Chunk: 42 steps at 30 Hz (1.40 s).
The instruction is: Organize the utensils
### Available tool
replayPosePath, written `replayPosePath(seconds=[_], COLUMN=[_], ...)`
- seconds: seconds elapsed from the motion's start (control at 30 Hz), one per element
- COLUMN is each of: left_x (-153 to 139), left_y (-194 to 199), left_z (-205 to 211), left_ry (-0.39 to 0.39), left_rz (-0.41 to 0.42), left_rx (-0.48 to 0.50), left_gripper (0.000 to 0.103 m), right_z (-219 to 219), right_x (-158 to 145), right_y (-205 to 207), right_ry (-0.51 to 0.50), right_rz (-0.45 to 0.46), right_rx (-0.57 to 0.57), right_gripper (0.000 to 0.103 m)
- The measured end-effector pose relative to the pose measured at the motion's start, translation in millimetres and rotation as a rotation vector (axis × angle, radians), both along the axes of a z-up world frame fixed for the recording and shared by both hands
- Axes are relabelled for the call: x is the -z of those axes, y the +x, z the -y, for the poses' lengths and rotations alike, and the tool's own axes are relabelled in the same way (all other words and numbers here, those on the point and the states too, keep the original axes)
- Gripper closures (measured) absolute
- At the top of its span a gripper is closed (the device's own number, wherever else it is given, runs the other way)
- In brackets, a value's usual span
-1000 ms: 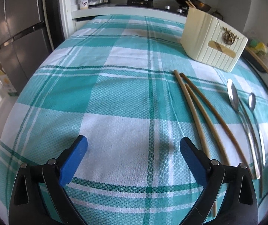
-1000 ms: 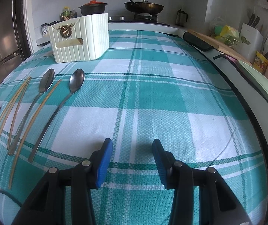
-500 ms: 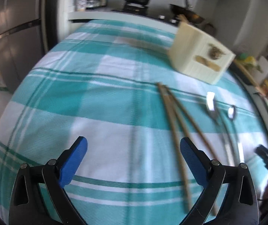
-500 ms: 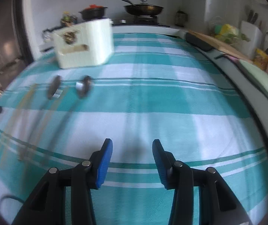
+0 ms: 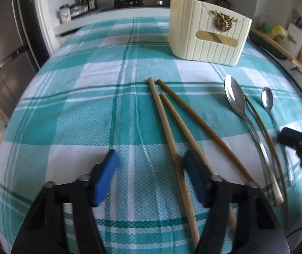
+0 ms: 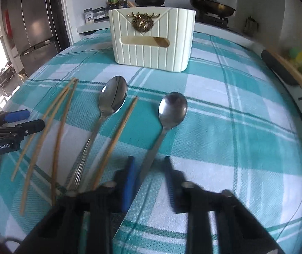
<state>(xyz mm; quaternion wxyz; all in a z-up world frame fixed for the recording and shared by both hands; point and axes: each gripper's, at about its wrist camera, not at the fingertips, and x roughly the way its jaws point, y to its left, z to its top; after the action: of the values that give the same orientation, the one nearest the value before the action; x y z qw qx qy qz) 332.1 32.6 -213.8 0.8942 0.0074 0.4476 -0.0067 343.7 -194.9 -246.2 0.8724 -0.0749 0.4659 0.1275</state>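
Lying flat: four chopsticks (image 6: 117, 131), two spoons (image 6: 172, 110).

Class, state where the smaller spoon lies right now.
In the right wrist view the smaller spoon lies right of the larger spoon, a chopstick between them.

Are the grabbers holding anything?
Nothing gripped yet. Jaws are closing: right gripper around the smaller spoon, at its handle; left gripper around a chopstick, near half.
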Motion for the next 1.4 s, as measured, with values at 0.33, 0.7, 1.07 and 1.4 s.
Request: replayPosePath(seconds=[0.33,0.7,1.07,1.4], left_x=[-2.7,-5.2,0.7,0.7], left_y=[-13.0,-44.7,-34.3,-31.9], left_z=[0.5,-31.4,-36.2,-40.4], left_ry=[0.006,-0.039,-0.010,-0.009], left_rz=[0.035,0.007,-0.008,-0.029], left_rx=[-0.045,-0.086,-0.106,-0.088], left_gripper=[0.098,0.095,0.037,0.033], right_z=[37.5,78.5,85.7,87.8], right_x=[-4.2,-11.4,-4.4,-3.9], right_y=[-12.1,-50.2,-50.2,-49.4], right_ry=[-0.055,-0.082,-0.020,-0.010], right_rz=[0.040,0.064,0.070,0.068], right_rx=[0.142,0.234,0.259,0.263], right_gripper=[0.096,0.094,0.053,0.051])
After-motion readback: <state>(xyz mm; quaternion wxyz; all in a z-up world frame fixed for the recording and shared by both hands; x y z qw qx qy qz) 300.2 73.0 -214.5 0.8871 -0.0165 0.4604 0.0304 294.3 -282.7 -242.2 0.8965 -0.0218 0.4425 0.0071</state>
